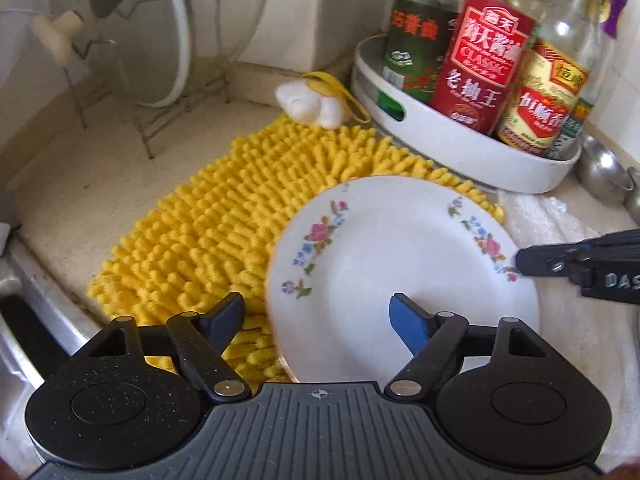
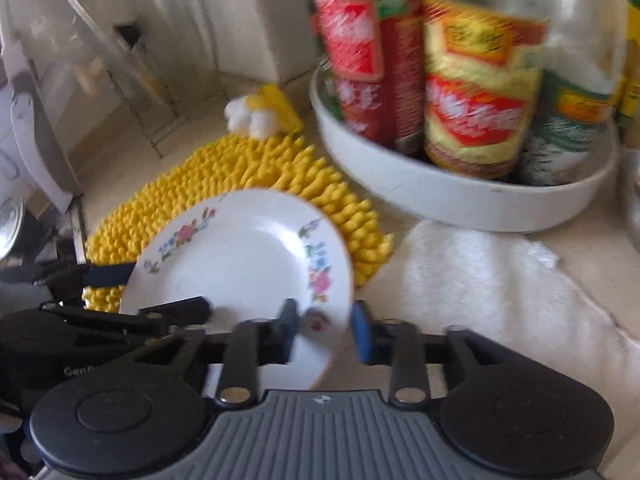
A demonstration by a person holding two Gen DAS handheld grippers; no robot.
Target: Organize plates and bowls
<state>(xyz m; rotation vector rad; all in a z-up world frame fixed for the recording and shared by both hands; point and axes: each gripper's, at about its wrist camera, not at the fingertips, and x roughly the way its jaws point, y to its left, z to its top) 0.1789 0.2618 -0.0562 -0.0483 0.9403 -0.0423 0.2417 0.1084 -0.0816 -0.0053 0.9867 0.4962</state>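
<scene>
Home kitchen. White tiled wall (image 1: 320, 8) behind speckled stone worktop (image 1: 100, 184); sauce bottles (image 1: 484, 60) standing in white round tray (image 1: 452, 148); wire dish rack (image 1: 168, 92); yellow chenille mat (image 1: 224, 216); floral plate (image 1: 400, 272); steel sink edge (image 1: 44, 300).

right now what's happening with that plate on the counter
A person with two handheld grippers is working on the floral plate, which lies partly on a yellow mat beside a white tray of sauce bottles. The right gripper straddles the plate's rim, jaws apart. The left gripper is open over its opposite edge.
</scene>
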